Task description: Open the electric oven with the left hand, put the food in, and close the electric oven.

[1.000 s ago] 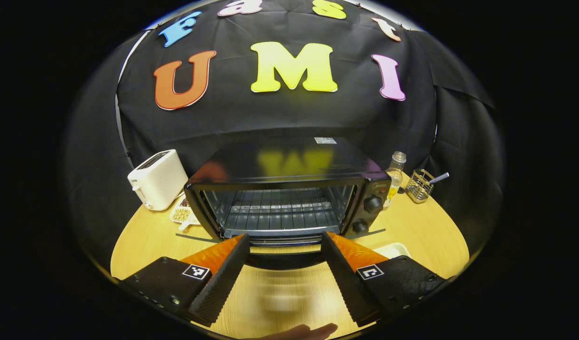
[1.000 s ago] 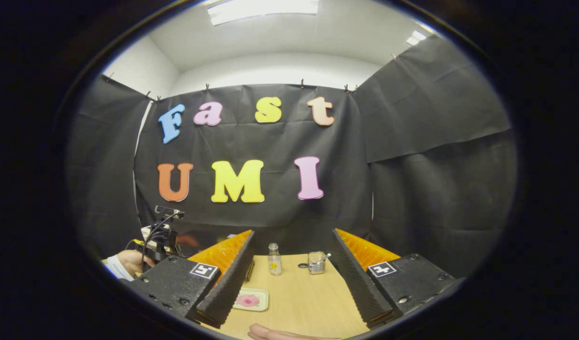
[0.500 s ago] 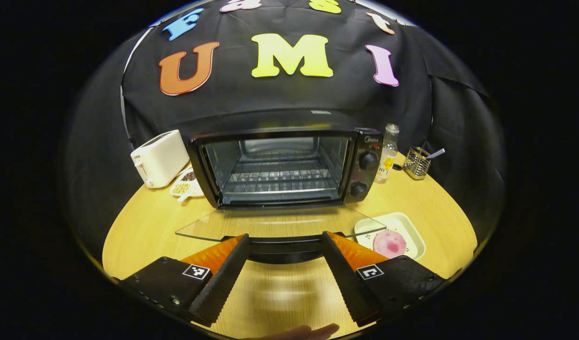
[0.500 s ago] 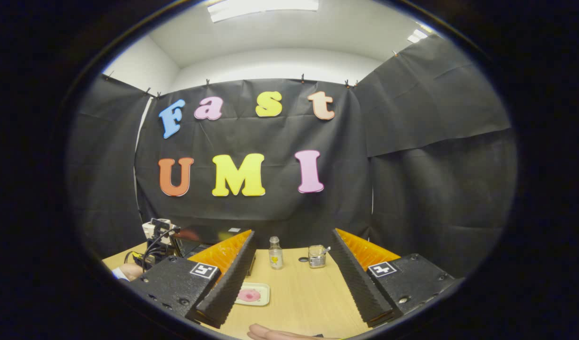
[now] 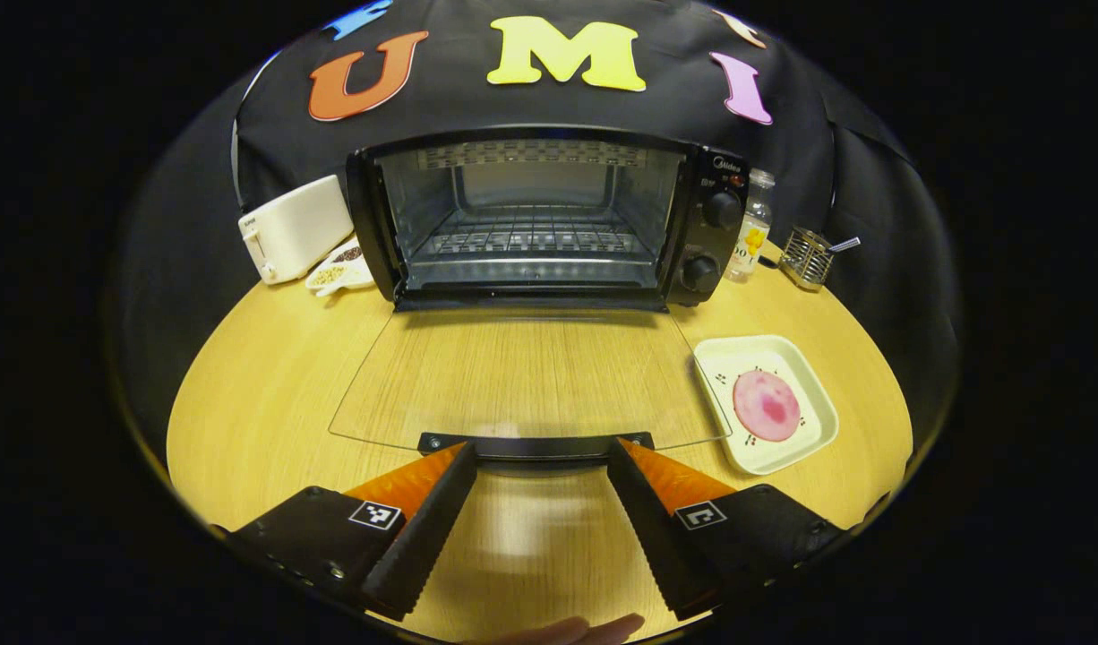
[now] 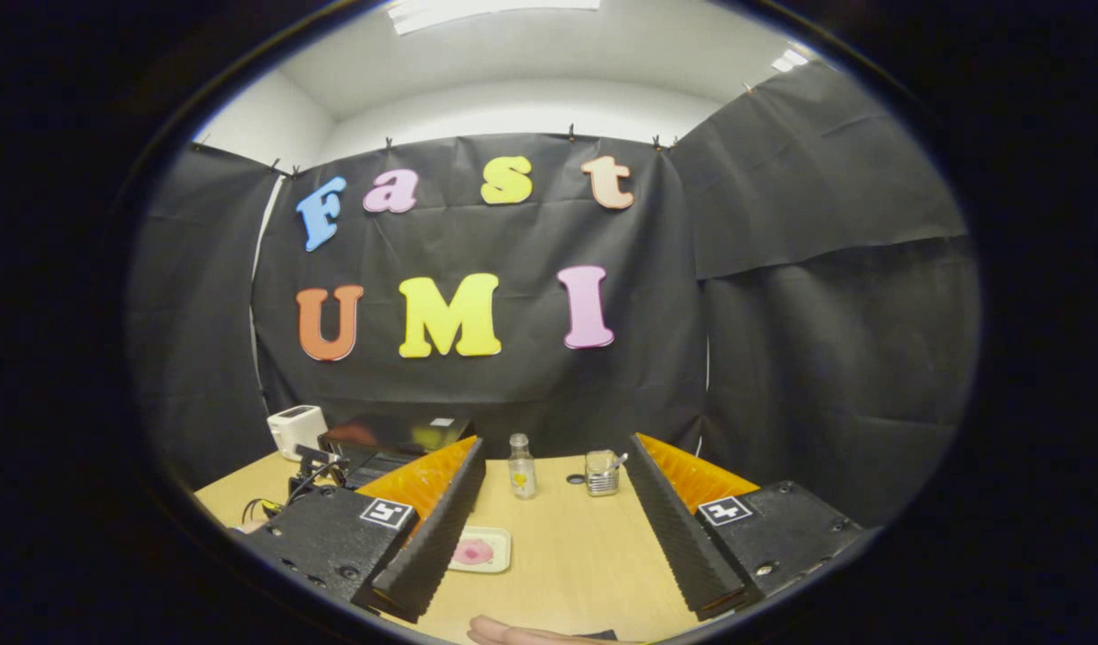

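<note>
Looking through the left gripper view, I see the oven (image 5: 549, 219) at the back of the round wooden table (image 5: 271, 376) with its glass door (image 5: 522, 376) swung fully down, lying flat toward me. The door's dark handle (image 5: 536, 445) sits between the tips of my left gripper (image 5: 538, 466), whose fingers are spread wide and not pinching it; whether they touch the handle I cannot tell. The wire rack (image 5: 531, 242) inside the oven is bare. The food, a pink round piece (image 5: 766, 403), lies on a white square plate (image 5: 809, 385) on the table, just right of the open door. A white toaster (image 5: 294, 228) and a small dish of beans (image 5: 338, 273) stand left of the oven; a small bottle (image 5: 750, 237) and a wire holder (image 5: 804, 258) stand to its right.

In the right gripper view, my right gripper (image 6: 553, 528) hovers above the table, fingers spread wide with nothing between them. The plate with the food (image 6: 477, 550) lies beside its left finger, the bottle (image 6: 519, 466) and wire holder (image 6: 601, 472) farther back
</note>
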